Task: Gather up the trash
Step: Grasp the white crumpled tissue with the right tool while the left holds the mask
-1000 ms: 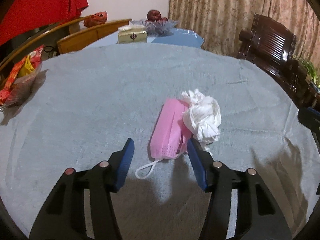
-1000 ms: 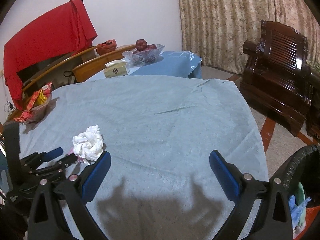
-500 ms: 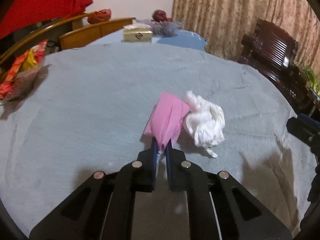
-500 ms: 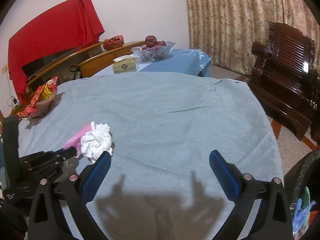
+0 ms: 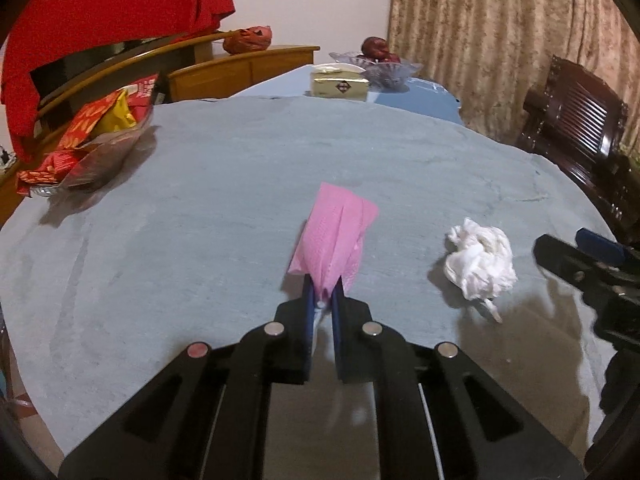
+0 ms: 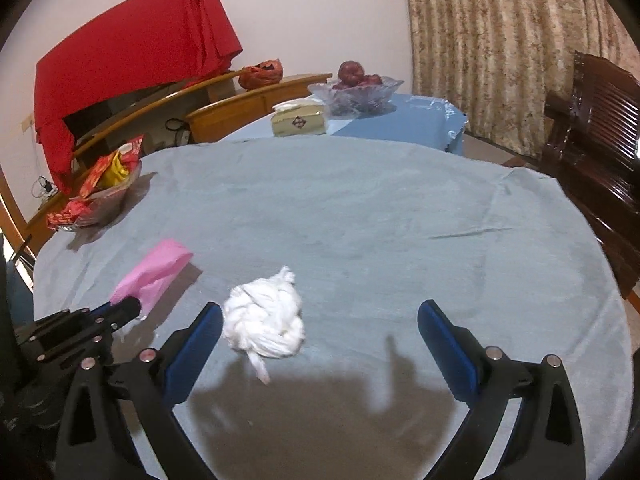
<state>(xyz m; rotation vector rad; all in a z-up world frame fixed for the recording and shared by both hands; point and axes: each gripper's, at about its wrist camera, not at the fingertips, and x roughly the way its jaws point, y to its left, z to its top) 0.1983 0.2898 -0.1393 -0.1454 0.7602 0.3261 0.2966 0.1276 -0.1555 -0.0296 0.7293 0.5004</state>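
Note:
My left gripper (image 5: 322, 296) is shut on a pink face mask (image 5: 334, 236) and holds it lifted above the grey-blue tablecloth (image 5: 200, 184). The mask also shows in the right wrist view (image 6: 154, 272), pinched by the left gripper (image 6: 128, 306). A crumpled white tissue (image 5: 478, 264) lies on the cloth to the right of the mask. In the right wrist view the tissue (image 6: 264, 318) lies just ahead of my open right gripper (image 6: 320, 316), close to its left finger (image 6: 196, 344). The right gripper is empty.
A bowl of red snack packets (image 5: 86, 140) stands at the table's left edge. A tissue box (image 6: 298, 120) and a glass fruit bowl (image 6: 356, 88) stand on a farther blue table. A dark wooden chair (image 6: 600, 132) stands to the right.
My left gripper closed on the pink mask, lifted it and drew it left, away from the tissue. My right gripper moved left toward the tissue and stayed open.

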